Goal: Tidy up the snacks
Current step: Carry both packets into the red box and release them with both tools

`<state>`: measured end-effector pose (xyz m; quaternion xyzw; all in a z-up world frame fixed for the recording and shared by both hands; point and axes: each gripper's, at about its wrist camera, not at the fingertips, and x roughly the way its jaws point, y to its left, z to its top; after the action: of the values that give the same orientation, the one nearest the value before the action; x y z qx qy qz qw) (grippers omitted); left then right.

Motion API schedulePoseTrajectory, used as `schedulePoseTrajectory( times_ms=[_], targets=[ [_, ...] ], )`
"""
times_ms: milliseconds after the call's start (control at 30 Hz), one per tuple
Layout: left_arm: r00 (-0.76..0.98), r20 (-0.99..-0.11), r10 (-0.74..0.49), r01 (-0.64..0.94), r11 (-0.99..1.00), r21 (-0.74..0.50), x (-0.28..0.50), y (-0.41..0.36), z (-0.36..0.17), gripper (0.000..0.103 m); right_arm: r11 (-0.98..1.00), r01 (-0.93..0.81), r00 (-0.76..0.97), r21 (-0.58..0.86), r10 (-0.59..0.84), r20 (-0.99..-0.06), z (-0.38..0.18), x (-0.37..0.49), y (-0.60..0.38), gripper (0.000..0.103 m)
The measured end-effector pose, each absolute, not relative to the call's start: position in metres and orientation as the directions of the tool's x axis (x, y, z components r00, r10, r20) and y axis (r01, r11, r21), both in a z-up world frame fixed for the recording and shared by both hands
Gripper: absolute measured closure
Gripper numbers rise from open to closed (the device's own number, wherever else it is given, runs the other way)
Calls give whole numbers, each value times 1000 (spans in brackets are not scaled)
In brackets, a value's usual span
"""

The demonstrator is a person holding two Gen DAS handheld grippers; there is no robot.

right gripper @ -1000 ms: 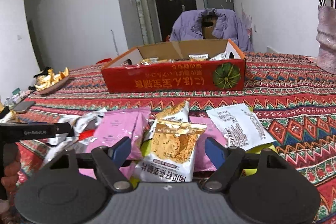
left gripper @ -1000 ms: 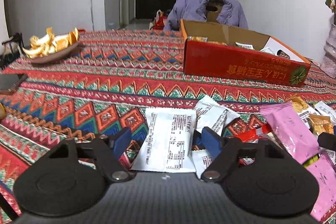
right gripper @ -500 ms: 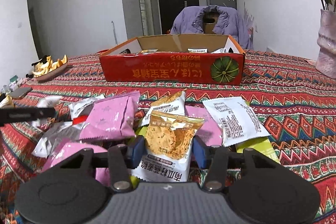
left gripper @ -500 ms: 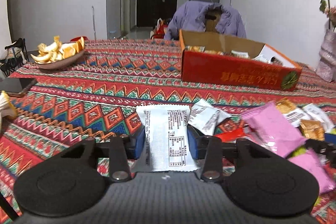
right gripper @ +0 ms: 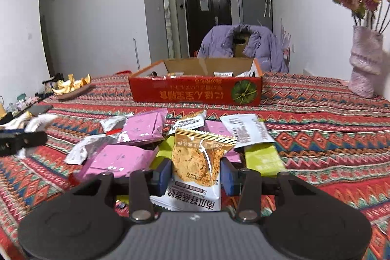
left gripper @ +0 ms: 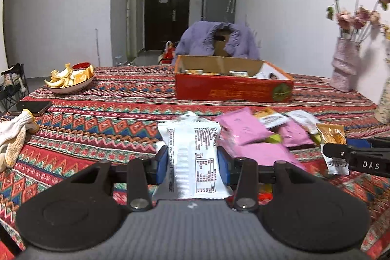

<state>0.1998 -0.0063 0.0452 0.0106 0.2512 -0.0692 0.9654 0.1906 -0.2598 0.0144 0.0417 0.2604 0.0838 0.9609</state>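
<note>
Both tools now lifted, one packet each: white packet [left gripper: 195,157], cracker packet [right gripper: 198,162].

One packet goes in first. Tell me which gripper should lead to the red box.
Right, probably. Its cracker packet faces the red box almost straight ahead; the left gripper's white packet sits left of the box.

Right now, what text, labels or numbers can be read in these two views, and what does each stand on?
"DAS": white letters on the right hand-held gripper, seen in the left wrist view.
"南瓜籽薄素脆", upside down: on the pumpkin-seed cracker packet that this hand-held gripper holds; its small print is unreadable.
White snack packet in the left hand-held gripper: print too small.
Red cardboard box: yellow inverted Chinese characters, not reliably legible.
</note>
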Motion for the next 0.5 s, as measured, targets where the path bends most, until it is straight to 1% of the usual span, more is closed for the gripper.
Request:
schedulePoseTrajectory(
  times_ms=[233,500],
  targets=[
    [863,-470,-182,195,981,-22,180,-33,48,61,981,-163,869,105,193,-456,31,155,-272,61],
    [864,-467,-189,204,979,-18,195,-39,52,61,978,-166,866,127,206,-455,29,163,-278,61]
  ],
)
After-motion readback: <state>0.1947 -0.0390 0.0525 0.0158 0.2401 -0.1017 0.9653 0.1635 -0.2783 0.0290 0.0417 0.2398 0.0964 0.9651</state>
